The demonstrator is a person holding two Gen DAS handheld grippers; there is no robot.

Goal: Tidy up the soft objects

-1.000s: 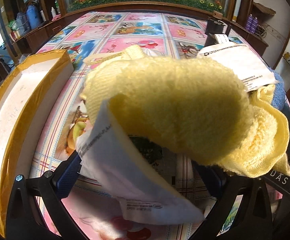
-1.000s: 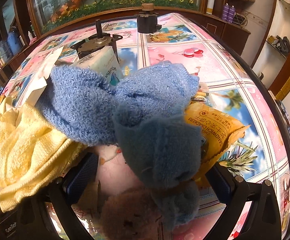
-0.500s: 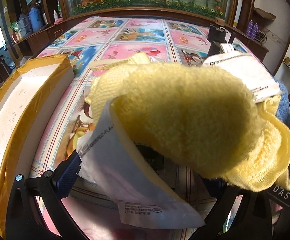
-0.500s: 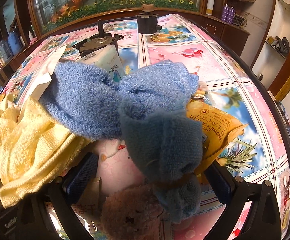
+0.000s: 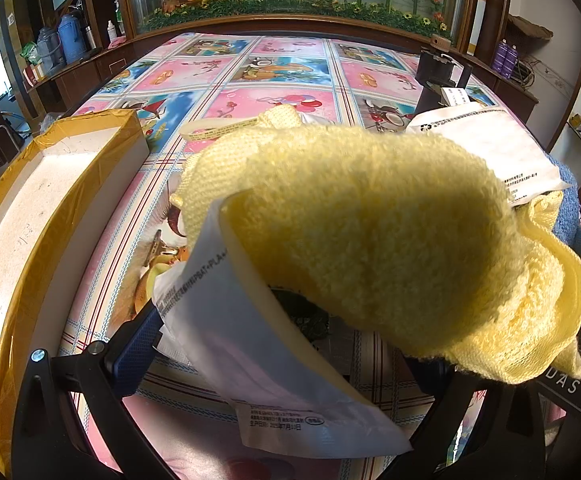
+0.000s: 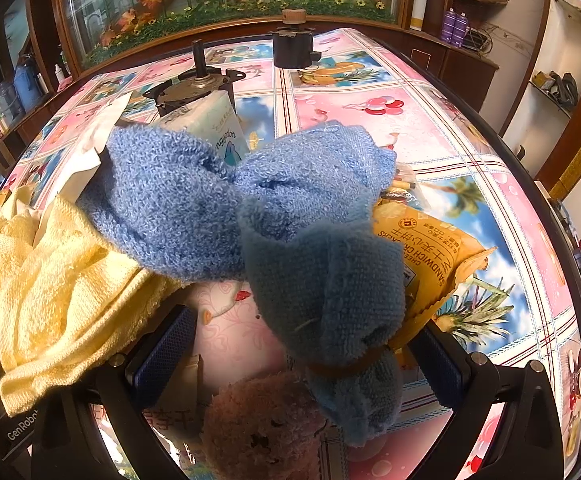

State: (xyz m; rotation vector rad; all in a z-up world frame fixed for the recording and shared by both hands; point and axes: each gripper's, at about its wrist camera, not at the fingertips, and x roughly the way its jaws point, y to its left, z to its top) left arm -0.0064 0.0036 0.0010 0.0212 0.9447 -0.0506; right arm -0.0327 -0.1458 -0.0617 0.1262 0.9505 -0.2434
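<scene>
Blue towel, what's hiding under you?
Poking out from under the blue towel: a yellow cracker bag, a white tissue pack and a brown fuzzy toy. Whatever lies beneath its middle is covered.

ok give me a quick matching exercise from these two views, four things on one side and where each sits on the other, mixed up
Things:
1. yellow towel
2. blue towel
3. foam box
4. cracker packet

Places:
a. on the table's left side, rim taped in yellow
b. draped in front of the left gripper, over a white pouch
c. under the blue towel's right edge
d. bunched in front of the right gripper, above a brown plush

Pairs: 1-b, 2-d, 3-a, 4-c
</scene>
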